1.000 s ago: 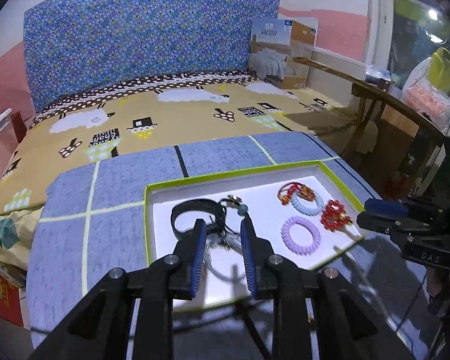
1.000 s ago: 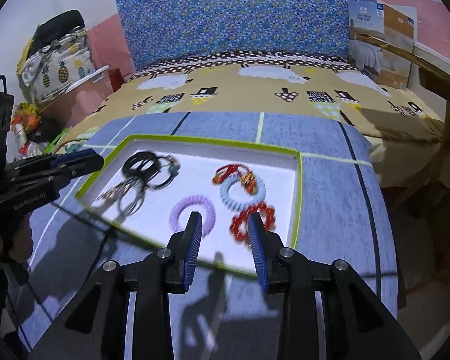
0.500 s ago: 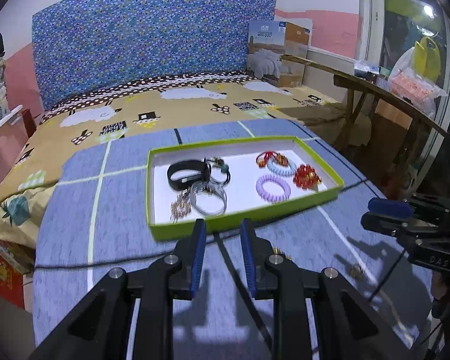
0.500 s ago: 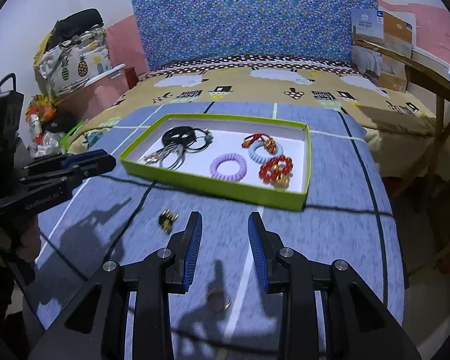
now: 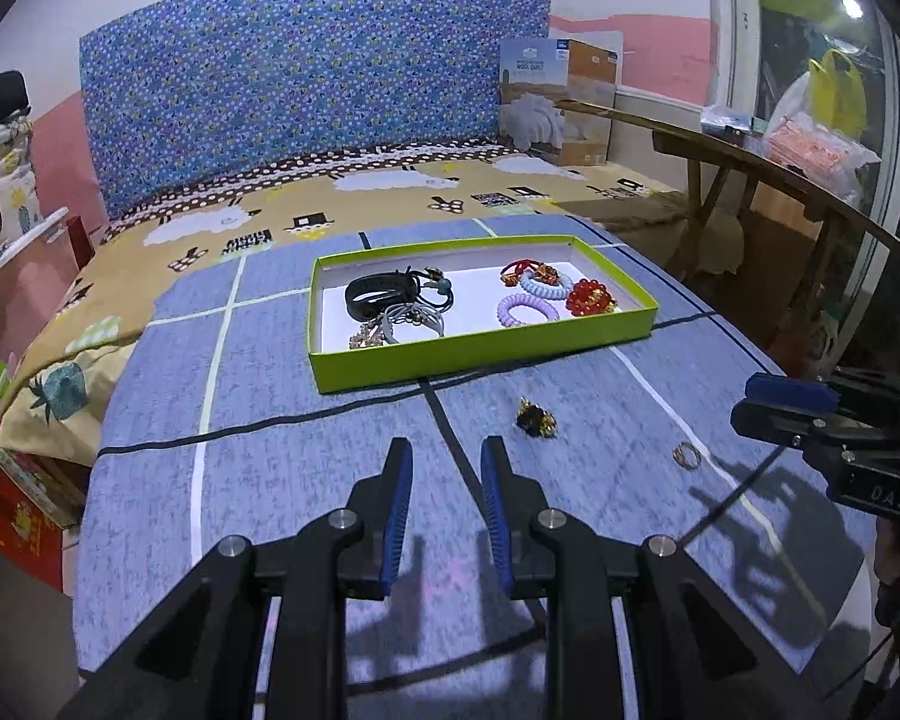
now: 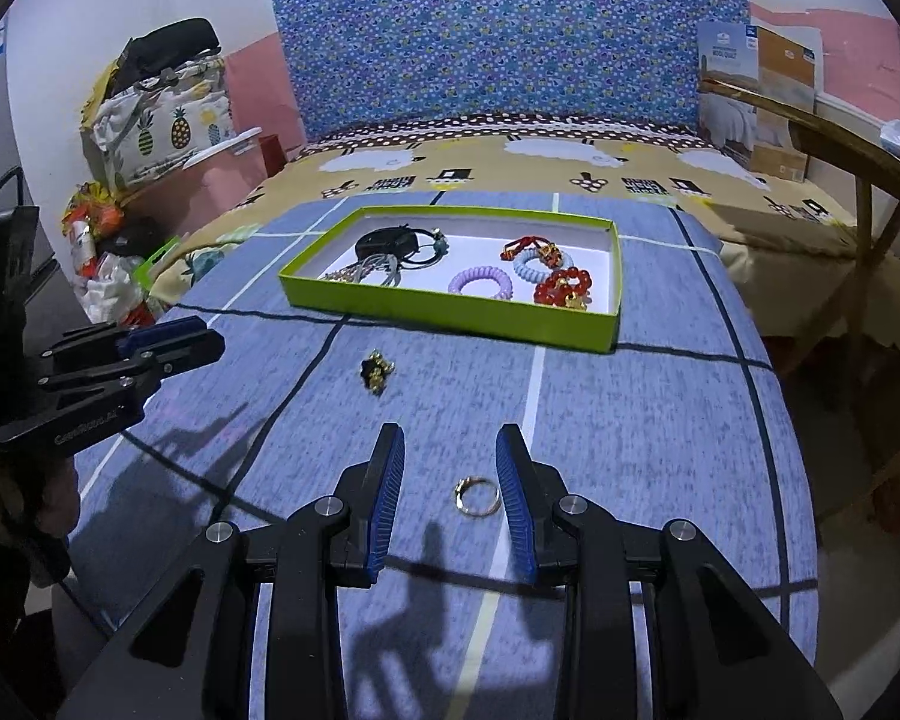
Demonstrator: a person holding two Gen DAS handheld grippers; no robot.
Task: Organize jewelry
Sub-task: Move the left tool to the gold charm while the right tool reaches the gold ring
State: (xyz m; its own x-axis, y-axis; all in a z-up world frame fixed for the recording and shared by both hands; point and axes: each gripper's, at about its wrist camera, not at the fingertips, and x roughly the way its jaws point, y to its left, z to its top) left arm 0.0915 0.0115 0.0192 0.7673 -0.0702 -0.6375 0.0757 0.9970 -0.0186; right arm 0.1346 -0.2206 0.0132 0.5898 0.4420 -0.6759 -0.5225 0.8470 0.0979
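Observation:
A green tray lies on the blue cloth and holds a black band, a purple coil tie, a red bead bracelet and other pieces. A black-and-gold earring and a gold ring lie loose in front of it. My left gripper is open and empty, left of the earring. My right gripper is open, its jaws either side of the ring, just above it.
The blue cloth covers a bed with a patterned headboard. A wooden bench and a cardboard box stand at the right. Bags are piled at the left.
Both grippers have pulled back from the tray toward the near edge. The loose earring and ring have come into view. The right gripper's jaws have opened wider over the ring.

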